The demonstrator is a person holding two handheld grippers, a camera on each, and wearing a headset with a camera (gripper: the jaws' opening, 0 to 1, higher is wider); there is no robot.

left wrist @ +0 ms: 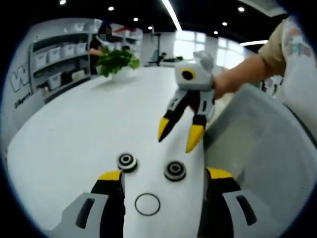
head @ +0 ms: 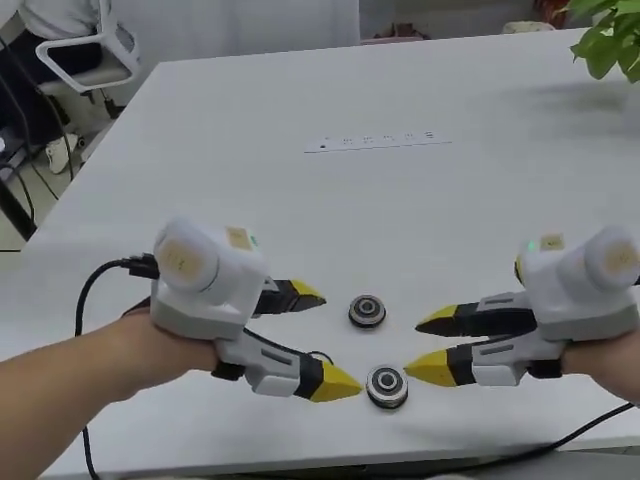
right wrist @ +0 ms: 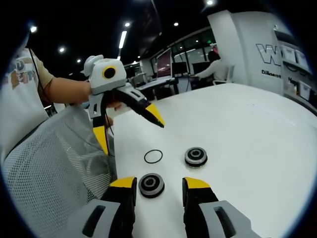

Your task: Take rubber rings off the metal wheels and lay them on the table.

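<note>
Expect thin, soft, stretchy rubber rings, light yet seemingly snug around two small metal wheels: near wheel (head: 387,386) and far wheel (head: 367,311), close together by the front edge of the table (head: 300,220). Pinch the black outer band and peel; brace the hard, heavier hub, likely to roll or skid. Note one loose ring (left wrist: 147,204) already flat beside them. Find the right gripper (head: 415,346) spread, tips flanking the near wheel, holding nothing; the left gripper (head: 338,340) spread too, straddling the loose ring.
</note>
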